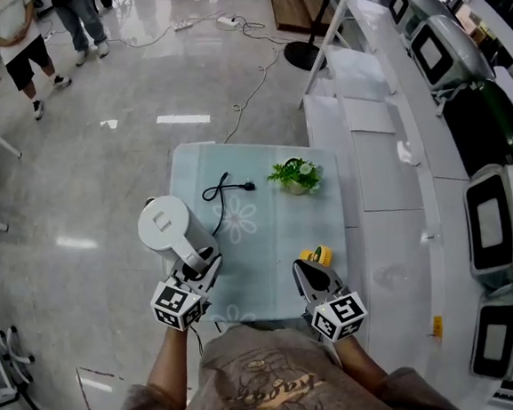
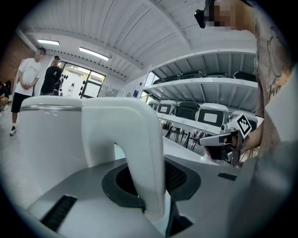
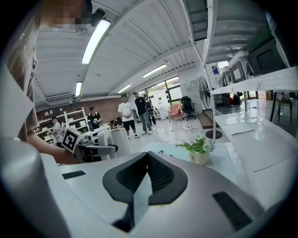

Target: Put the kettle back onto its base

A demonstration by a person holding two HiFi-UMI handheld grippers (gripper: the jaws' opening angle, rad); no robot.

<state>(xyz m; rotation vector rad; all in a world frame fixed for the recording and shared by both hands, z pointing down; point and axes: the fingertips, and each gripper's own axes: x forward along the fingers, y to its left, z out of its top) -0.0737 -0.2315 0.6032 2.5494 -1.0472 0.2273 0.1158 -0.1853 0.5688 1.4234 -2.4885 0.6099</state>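
Observation:
The white kettle (image 1: 164, 224) is at the table's left edge, upright, lid up. My left gripper (image 1: 197, 265) is shut on its curved white handle (image 2: 135, 153), which fills the gap between the jaws in the left gripper view. A black power cord (image 1: 223, 196) runs from its plug toward the kettle's foot. The base itself does not show from above; the kettle's body covers that spot. My right gripper (image 1: 309, 277) rests over the table's near right part, shut with nothing in it, its pads meeting (image 3: 148, 174). From there the kettle (image 3: 118, 139) shows at the left.
A small potted plant (image 1: 297, 175) stands at the table's far right. A yellow object (image 1: 320, 256) lies just beyond my right gripper. The table (image 1: 269, 243) is small and cloth-covered. White shelving with monitors runs along the right. People stand far off at the back left.

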